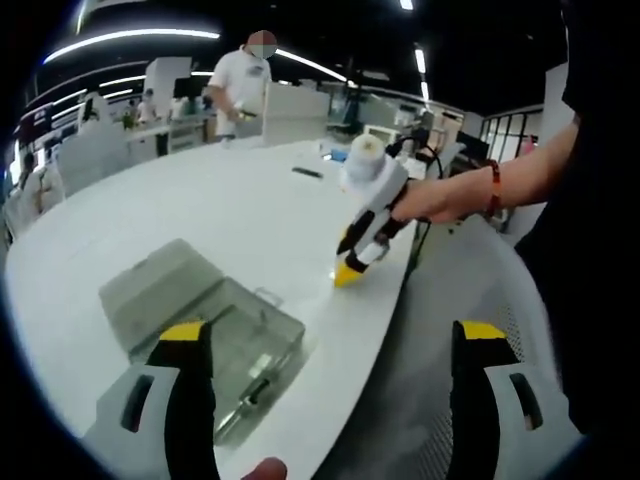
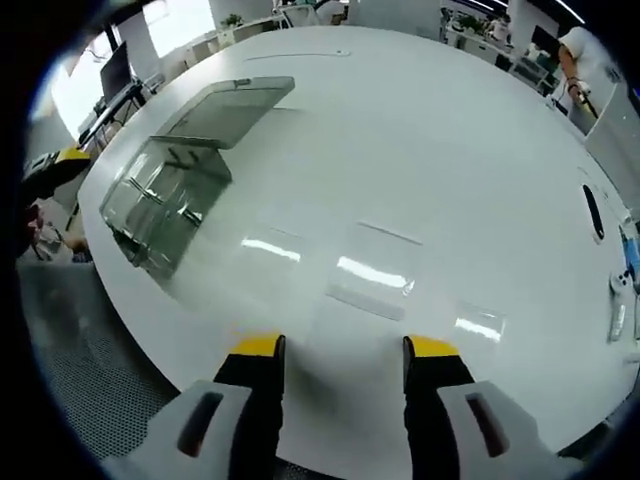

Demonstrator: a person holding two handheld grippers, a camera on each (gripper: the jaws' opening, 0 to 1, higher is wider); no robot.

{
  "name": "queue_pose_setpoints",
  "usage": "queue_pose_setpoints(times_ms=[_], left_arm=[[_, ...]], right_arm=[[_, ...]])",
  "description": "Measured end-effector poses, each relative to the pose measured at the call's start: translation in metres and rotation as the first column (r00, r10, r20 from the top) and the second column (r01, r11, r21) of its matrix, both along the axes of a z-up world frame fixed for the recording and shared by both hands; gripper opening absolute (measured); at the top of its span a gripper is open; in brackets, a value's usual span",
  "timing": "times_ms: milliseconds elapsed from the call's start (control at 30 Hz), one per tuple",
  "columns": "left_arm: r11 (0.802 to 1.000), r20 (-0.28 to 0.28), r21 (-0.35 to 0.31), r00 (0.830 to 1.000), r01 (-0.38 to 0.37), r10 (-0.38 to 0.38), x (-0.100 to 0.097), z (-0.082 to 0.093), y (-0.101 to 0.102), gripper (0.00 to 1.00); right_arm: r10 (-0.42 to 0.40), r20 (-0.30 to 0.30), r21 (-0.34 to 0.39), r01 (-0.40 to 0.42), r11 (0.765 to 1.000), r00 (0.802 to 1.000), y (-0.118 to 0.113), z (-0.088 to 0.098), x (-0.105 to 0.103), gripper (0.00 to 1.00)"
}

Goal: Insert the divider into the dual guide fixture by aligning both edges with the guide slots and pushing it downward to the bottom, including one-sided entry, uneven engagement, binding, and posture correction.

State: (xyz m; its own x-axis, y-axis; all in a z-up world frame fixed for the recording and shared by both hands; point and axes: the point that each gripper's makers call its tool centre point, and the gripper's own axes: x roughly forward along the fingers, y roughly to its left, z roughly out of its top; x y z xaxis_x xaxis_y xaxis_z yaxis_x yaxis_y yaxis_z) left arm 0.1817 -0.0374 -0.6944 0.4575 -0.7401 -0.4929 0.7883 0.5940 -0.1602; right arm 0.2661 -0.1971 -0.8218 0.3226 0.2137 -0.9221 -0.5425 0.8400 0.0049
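**Divider flat on the table, both grippers empty**

Divider (image 2: 370, 272), a thin clear sheet, lies flat on the white table (image 2: 440, 130) in the right gripper view, just ahead of the right gripper (image 2: 345, 348) and well apart from the clear box (image 2: 165, 195) at the table's left edge. The right gripper's yellow-tipped jaws stand wide apart with nothing between them, held above the table near its rim. The box is open, its lid (image 2: 228, 110) folded back flat beyond it, and inner walls show through its clear sides.

In the left gripper view the left gripper (image 1: 330, 335) also has its jaws spread wide and holds nothing. The box (image 1: 235, 345) sits close behind its left jaw, with the lid (image 1: 160, 285) lying beside it. Further along the table edge the right gripper (image 1: 352, 262) points down at the tabletop, gripped by a hand (image 1: 430, 200) with a red band at the wrist. Its tips are just above or on the surface; I cannot tell which. A person in a white shirt (image 1: 240, 85) stands at the far end of the table.
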Motion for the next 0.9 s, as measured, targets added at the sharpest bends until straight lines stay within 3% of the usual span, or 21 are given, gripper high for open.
queue_pose_setpoints(times_ms=[267, 500, 900], left_arm=[[1.000, -0.007, -0.004, 1.000, -0.007, 0.007, 0.0019, -0.0017, 0.0006, 0.97], [1.000, -0.010, -0.007, 1.000, -0.006, 0.006, 0.0033, -0.0025, 0.0011, 0.97], [1.000, -0.008, -0.011, 1.000, -0.006, 0.006, 0.0034, -0.0010, 0.0038, 0.96]], right_arm=[[-0.016, 0.016, -0.006, 0.016, 1.000, 1.000, 0.0017, 0.0015, -0.0038, 0.39], [0.007, -0.006, -0.018, -0.007, 1.000, 1.000, 0.0014, 0.0011, -0.0074, 0.31], [-0.005, -0.003, -0.011, 0.005, 1.000, 1.000, -0.0048, 0.0025, -0.0064, 0.29]])
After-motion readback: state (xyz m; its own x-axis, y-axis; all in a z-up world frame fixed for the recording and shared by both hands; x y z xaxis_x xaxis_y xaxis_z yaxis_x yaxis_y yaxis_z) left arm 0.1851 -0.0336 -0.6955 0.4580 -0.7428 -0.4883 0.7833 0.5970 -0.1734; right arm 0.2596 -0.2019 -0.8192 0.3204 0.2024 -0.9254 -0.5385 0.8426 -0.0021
